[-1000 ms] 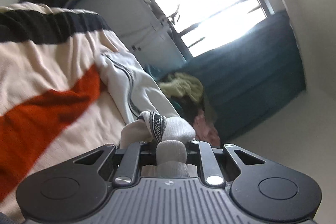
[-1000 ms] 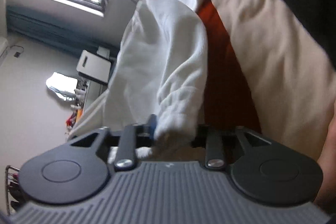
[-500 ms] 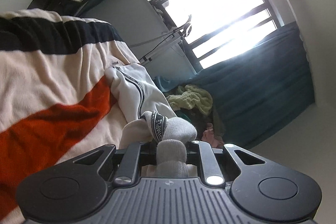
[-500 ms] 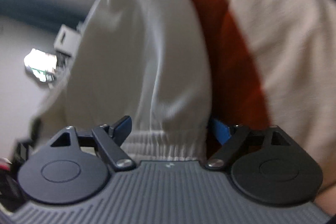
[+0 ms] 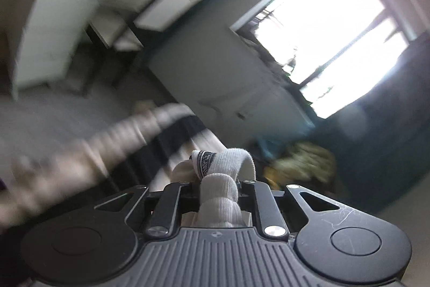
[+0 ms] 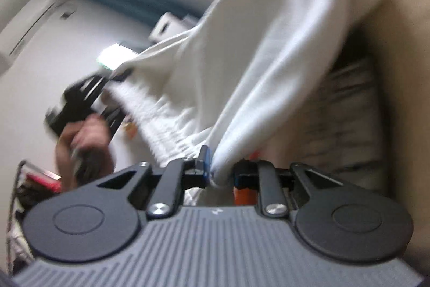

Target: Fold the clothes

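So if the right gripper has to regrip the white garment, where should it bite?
On the ribbed elastic band of the white garment, approached edge-on from below: it runs taut between right gripper and left gripper, thicker than the loose cloth above.

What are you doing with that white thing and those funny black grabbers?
A person is folding clothes with a grabber in each hand. The left gripper is shut on the ribbed waistband end of a white garment. The right gripper is pinching another bunch of the same cloth. The garment is lifted and stretched between them, above a striped blanket. Both pictures are blurry, so everything seems mid-swing.
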A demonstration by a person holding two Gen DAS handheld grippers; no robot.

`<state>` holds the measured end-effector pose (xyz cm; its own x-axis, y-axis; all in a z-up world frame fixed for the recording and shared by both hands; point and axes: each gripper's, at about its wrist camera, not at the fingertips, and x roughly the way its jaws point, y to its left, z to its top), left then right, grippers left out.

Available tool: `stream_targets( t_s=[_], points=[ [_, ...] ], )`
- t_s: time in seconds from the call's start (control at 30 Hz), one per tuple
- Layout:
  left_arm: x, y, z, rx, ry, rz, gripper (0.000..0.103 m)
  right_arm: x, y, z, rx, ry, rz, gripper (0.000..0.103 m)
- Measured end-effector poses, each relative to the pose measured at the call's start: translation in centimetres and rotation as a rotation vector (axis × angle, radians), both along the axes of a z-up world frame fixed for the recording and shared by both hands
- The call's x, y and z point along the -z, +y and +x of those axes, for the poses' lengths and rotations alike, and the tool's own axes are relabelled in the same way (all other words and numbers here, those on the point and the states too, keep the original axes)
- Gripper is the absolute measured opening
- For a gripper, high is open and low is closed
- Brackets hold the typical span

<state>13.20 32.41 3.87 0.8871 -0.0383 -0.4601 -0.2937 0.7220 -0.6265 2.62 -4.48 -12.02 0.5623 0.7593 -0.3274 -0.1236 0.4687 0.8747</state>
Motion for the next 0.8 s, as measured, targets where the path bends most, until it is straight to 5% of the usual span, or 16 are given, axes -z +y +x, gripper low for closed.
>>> stream_targets(
  t_s=[0.2,0.4,0.5,0.57,0.6,0.67,0.73,0.8],
  points=[
    [-0.2,7.8,8.4,-0.122,0.131,0.233,0.016,0.5,13.7,6.5,-0.173,0.039,0.053,0.019],
    [7.9,13.0,16.4,-0.116,0.332,0.275,0.016,3.3,20.3,10.4,-0.273,0.18,0.068,0.019],
    [11.1,13.5,18.0,-0.09,0.379,0.245,0.018,4.9,21.9,12.1,-0.311,0.266,0.085,0.021],
    [11.8,13.5,18.2,-0.069,0.382,0.241,0.021,5.1,22.2,12.6,-0.328,0.294,0.082,0.03],
    [11.7,13.5,18.0,-0.062,0.38,0.243,0.028,4.7,22.2,12.5,-0.335,0.294,0.065,0.037],
    [11.1,12.9,17.2,-0.047,0.378,0.257,0.044,3.7,22.0,12.3,-0.36,0.296,0.019,0.077],
    [9.8,11.5,15.2,-0.049,0.363,0.286,0.079,2.2,21.4,11.5,-0.382,0.265,-0.019,0.085],
    [8.3,10.0,12.9,-0.056,0.343,0.319,0.083,0.4,20.4,10.3,-0.401,0.213,-0.051,0.084]
  ],
)
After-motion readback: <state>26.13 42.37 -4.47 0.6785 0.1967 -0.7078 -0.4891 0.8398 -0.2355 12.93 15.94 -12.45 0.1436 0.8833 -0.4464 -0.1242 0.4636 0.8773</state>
